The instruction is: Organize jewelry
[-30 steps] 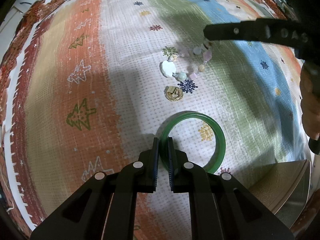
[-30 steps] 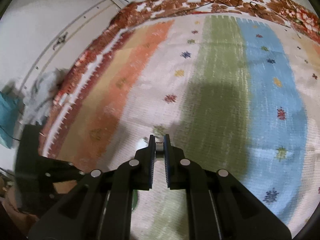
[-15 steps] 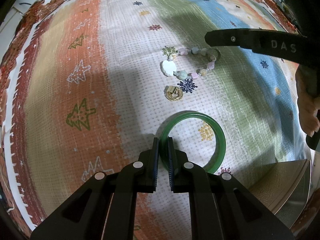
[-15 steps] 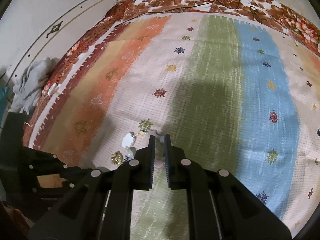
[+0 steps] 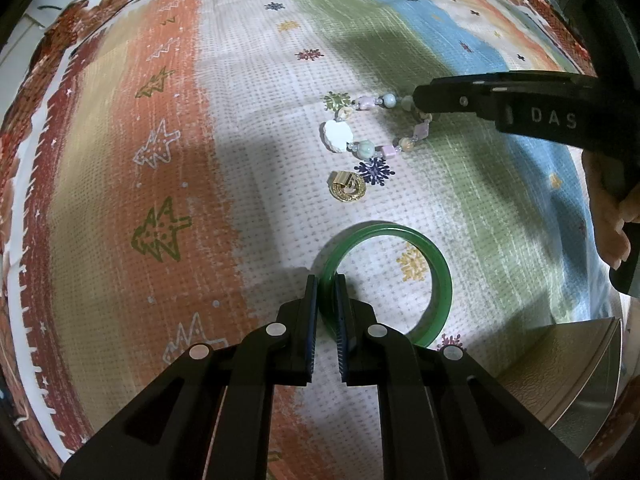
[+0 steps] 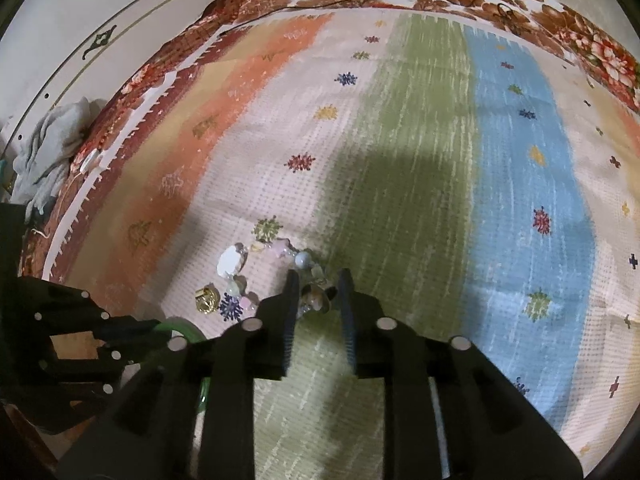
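Pastel stone beads of the strung bracelet (image 5: 376, 136) are laid flat on the striped woven cloth (image 5: 248, 184), its far end between the right claw (image 6: 318, 284), whose fingers have just been opened and no longer press it: a release, probably. The translucent green bangle (image 5: 400, 280) is clamped by the left claw (image 5: 327, 292). A small gold ornament (image 5: 347, 187) lies between the two.
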### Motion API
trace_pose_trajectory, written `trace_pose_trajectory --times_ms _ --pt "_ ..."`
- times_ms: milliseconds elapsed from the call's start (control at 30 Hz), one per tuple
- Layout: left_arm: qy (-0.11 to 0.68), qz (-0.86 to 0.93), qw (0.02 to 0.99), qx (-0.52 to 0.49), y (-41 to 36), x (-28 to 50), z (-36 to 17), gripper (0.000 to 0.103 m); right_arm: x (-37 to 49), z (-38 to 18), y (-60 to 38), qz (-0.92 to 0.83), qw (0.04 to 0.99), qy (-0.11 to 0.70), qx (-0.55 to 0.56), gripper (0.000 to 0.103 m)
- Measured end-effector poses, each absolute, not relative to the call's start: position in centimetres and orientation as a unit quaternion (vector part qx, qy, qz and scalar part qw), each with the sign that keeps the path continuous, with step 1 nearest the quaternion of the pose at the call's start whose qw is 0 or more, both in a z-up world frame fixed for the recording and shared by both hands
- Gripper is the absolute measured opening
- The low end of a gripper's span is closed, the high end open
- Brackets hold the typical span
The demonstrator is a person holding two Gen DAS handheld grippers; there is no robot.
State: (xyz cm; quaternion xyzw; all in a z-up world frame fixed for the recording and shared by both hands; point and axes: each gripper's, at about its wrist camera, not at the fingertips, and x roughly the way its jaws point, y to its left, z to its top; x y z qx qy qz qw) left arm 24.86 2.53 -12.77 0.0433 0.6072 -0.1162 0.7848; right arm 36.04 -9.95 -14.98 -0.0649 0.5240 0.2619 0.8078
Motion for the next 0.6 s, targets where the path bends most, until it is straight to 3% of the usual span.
trace_pose_trajectory --times_ms 200,400,600 --pt "0.607 -0.116 0.785 0.044 2.36 24.85 -12.88 0.009 36.1 -15.37 -9.8 0.264 0.806 0.526 -0.065 0.024" --pt "0.607 -0.116 0.785 0.046 2.22 24.75 -12.93 0.009 35.91 -15.5 -9.36 0.273 0.804 0.523 -0.069 0.011" --pt "0.607 -0.116 0.785 0.048 2.12 24.7 -12.93 0.009 35.85 -14.78 -9.69 0.271 0.81 0.517 -0.061 0.011"
